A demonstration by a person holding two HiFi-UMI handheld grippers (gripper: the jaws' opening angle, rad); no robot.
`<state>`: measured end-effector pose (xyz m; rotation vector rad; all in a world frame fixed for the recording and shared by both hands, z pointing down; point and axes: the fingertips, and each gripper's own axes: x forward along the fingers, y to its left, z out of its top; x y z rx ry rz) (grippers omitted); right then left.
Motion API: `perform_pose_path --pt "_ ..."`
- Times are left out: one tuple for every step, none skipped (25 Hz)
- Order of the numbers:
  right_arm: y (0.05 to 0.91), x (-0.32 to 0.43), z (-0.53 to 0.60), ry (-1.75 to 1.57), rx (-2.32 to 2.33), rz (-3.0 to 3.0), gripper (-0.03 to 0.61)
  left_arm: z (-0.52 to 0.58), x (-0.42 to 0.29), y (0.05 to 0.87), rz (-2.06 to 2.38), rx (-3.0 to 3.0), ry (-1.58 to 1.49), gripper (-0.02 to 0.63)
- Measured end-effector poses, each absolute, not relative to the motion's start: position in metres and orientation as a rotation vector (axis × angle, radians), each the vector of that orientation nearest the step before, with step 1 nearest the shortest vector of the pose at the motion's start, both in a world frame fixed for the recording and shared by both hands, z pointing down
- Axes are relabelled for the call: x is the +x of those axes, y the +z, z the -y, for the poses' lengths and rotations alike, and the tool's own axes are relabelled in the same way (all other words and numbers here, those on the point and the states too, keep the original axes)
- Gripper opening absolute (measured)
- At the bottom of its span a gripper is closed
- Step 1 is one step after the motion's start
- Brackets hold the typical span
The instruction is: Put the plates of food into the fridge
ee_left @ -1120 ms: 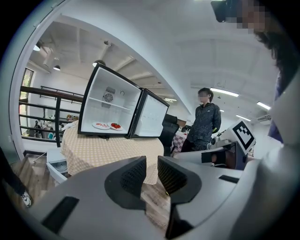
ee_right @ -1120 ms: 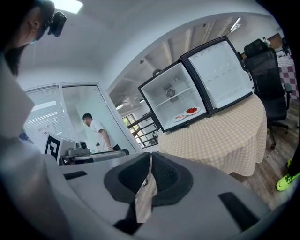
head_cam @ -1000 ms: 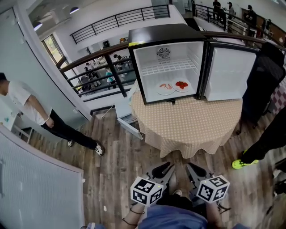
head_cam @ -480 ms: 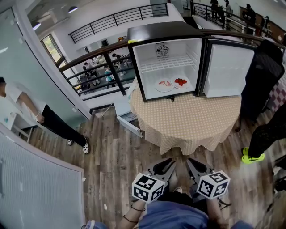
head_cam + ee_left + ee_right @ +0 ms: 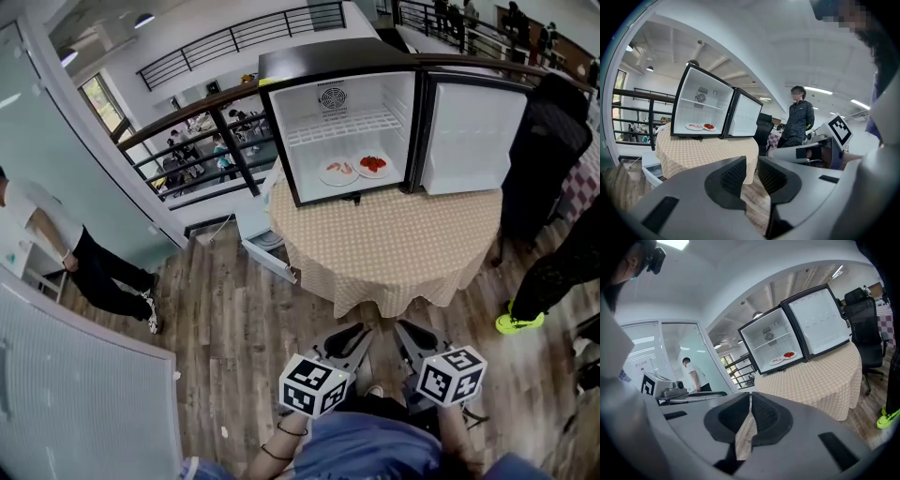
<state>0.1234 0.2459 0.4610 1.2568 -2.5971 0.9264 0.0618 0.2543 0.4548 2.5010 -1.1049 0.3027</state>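
Observation:
A small black fridge point(image 5: 328, 58) stands open on a round table with a checked cloth point(image 5: 394, 246). Its white door point(image 5: 473, 136) is swung out to the right. On the fridge floor lie two white plates: one with pale food point(image 5: 338, 171) and one with red food point(image 5: 373, 165). Both grippers hang low near my body, well short of the table. My left gripper point(image 5: 353, 337) is open, a gap between its empty jaws point(image 5: 752, 165). My right gripper point(image 5: 409, 336) has its tips together and holds nothing point(image 5: 750, 399). The plates point(image 5: 701, 126) also show in the left gripper view.
Wooden floor lies between me and the table. A person in a white shirt point(image 5: 56, 248) stands at the left by a glass wall. Another person's leg with a yellow-green shoe point(image 5: 514, 322) is at the right, beside a dark chair point(image 5: 546, 159). A black railing point(image 5: 211, 131) runs behind the fridge.
Both grippers keep their place. The person at the left has stepped further left, and the yellow-green shoe at the right has shifted.

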Motion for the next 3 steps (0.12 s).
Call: perform_pose_path --pt "0.4605 0.1249 -0.2449 0.924 1.262 2.595 0.029 -0.2535 0.0630 0.4542 1.104 2.504 0.301 0.084" --pt "0.4601 0.1265 -0.2438 0.921 1.266 2.594 0.029 -0.2525 0.0641 0.4535 1.104 2.508 0.300 0.084" --pt "0.4598 0.1282 -0.2428 0.919 1.271 2.592 0.028 -0.2516 0.0652 0.4529 1.104 2.511 0.298 0.085"
